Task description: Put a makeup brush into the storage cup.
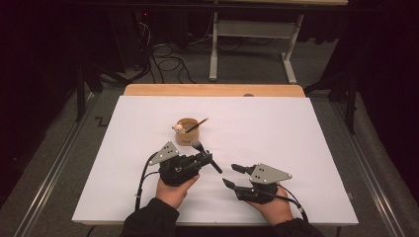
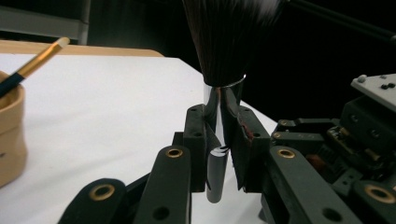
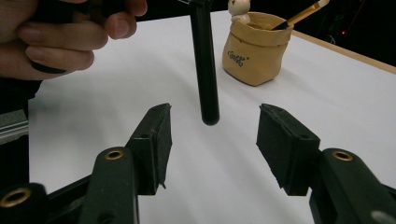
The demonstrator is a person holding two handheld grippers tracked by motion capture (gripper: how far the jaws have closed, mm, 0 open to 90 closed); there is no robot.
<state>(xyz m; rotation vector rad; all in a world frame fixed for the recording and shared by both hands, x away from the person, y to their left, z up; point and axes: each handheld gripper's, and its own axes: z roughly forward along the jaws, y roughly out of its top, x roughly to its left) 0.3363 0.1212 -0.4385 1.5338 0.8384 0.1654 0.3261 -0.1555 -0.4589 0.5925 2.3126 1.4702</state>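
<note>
I have the left gripper (image 1: 206, 159) clamped on a makeup brush (image 1: 205, 154), just on the near side of the tan pouch (image 1: 187, 132) that stands on the white table (image 1: 296, 143). In the left gripper view both pads press against the shiny metal collar of the brush (image 2: 219, 116), with the dark bristles fanning out above the jaws and toward the far side. The black handle (image 3: 204, 60) sticks out the other way, away from the pouch and toward my right gripper (image 1: 234, 175). My right gripper (image 3: 212, 140) sits further from the pouch than the left one, near the front edge of the table, and its jaws stand roughly half open with nothing between the pads; the handle tip hangs beyond them, clear of both. The pouch holds a thin gold-handled brush (image 1: 196, 125) leaning out of its top, and a small white figure (image 1: 178, 128) sits on its rim
</note>
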